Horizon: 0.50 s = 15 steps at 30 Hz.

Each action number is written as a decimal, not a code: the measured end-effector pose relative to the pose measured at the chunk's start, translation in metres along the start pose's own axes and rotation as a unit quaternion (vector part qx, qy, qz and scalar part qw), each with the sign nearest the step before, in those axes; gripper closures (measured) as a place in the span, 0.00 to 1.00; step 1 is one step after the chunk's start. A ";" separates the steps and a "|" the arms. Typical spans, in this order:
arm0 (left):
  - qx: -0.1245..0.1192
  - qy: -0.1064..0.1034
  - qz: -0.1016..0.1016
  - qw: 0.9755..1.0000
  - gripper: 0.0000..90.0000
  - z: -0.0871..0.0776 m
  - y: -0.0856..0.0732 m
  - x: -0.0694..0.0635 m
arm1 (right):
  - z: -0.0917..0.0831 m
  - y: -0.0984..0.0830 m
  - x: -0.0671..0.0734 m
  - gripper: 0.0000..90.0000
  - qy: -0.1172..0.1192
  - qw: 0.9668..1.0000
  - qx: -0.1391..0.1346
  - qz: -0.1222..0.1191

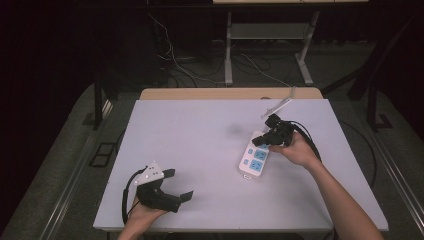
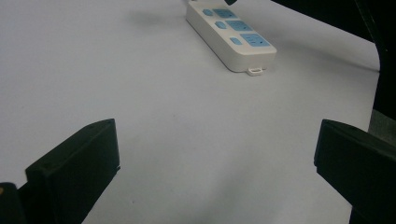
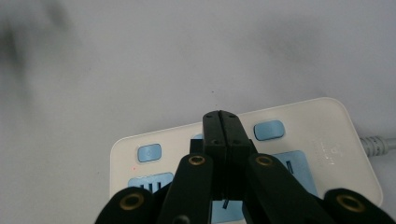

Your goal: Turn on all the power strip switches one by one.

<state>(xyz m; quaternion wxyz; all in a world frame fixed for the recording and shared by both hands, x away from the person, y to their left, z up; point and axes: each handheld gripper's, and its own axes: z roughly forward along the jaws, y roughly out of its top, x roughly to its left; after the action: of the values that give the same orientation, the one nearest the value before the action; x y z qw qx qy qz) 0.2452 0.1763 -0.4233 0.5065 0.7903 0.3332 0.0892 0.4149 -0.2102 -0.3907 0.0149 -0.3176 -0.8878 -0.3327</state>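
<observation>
Left claw [image 1: 172,187] parked near the front-left of the desk [image 1: 200,150], jaws spread wide and empty, resting on the white surface, probably held back so the other hand can work alone. Further right, power strip [image 1: 253,157] lying flat on the desk, blue sockets and switch buttons facing up for easy reach from above. Right claw [image 3: 220,122] pinched fully together with nothing gripped, tips set down over the middle switch button [image 3: 198,137], apparently used as a blunt poker to press it.
</observation>
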 end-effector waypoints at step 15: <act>-0.001 0.001 -0.001 1.000 0.00 0.000 0.000 0.001 | 0.017 0.001 0.000 1.00 0.009 1.000 0.015 -0.003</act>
<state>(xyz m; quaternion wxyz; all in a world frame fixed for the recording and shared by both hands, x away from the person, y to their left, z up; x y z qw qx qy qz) 0.2458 0.1770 -0.4234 0.5074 0.7893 0.3340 0.0898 0.4185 -0.1996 -0.4030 0.0265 -0.3115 -0.8937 -0.3218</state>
